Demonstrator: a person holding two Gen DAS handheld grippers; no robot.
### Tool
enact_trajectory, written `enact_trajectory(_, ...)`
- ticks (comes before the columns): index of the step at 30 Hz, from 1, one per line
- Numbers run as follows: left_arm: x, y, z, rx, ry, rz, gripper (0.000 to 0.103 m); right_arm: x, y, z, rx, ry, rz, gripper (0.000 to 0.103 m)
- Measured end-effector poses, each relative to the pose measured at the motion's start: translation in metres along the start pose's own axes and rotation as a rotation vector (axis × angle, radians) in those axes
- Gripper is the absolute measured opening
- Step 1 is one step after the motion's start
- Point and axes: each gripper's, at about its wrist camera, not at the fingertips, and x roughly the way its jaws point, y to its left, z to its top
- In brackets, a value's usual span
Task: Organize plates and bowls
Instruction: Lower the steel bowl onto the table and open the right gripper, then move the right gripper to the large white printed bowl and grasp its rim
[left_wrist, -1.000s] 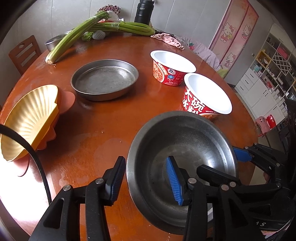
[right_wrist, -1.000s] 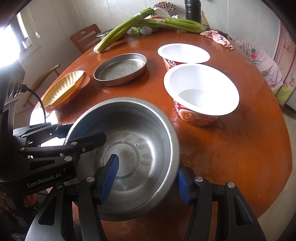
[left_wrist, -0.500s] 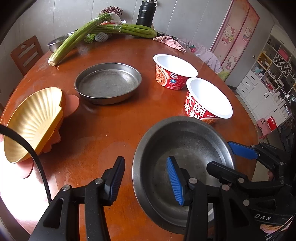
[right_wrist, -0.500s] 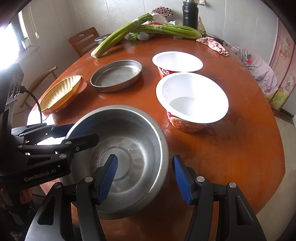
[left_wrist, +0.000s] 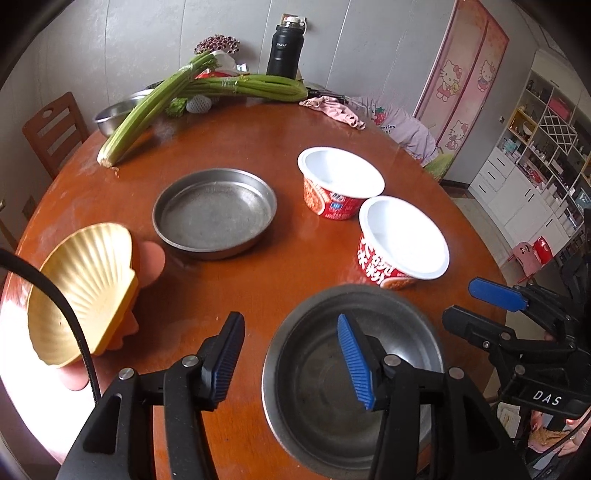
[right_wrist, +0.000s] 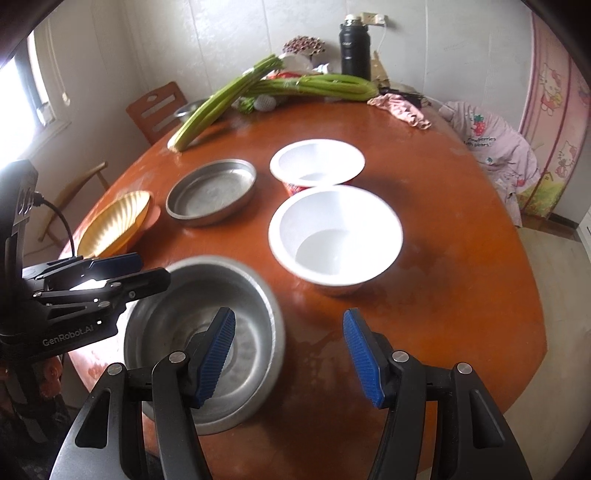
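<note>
While both grippers hang over the near edge of the round brown worktop (left_wrist: 280, 155), the steel bowl (left_wrist: 332, 398) rests on it directly beneath them, gripped by neither. The left gripper (left_wrist: 291, 363) has its jaws opening: one blue pad stands over the bowl's hollow, the other over bare wood outside the rim, with the rim between them but not pressed. The right gripper (right_wrist: 290, 360) holds its jaws apart in the same way, its left pad above the bowl (right_wrist: 207, 343), its right pad above bare wood.

Just beyond the steel bowl stands a white-lined noodle cup (left_wrist: 402, 242), with a second noodle cup (left_wrist: 340, 182) close behind it. To their left lies a shallow steel pan (left_wrist: 215, 213). At the worktop's left edge a yellow shell-shaped dish (left_wrist: 81, 291) lies tilted on pink shell-shaped dishes (left_wrist: 151, 264). Along the far side lie celery stalks (left_wrist: 147, 110), a pink cloth (left_wrist: 332, 110), a black flask (left_wrist: 285, 51) and another steel bowl (left_wrist: 114, 114), partly hidden.
</note>
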Motion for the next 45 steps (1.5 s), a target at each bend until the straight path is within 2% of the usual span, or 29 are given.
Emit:
enact_trajectory(9,-0.004,-0.022,0.025,0.062,-0.031,-0.016,0.056,-0.01,-0.02,0.015,0.04,-0.037,-0.031,0.063)
enact_trajectory(19,0.008,-0.045,0.056,0.113,-0.051,-0.048,0.056,-0.007,-0.037,0.03,0.059,-0.065,-0.07,0.063)
enact_trajectory(30,0.04,-0.054,0.069,0.109,0.002,-0.08,0.056,0.018,-0.054,0.036,0.114,-0.025,-0.072,0.063)
enact_trajectory(45,0.084,-0.05,0.079,0.083,0.091,-0.108,0.056,0.054,-0.062,0.037,0.128,0.064,-0.056,0.063)
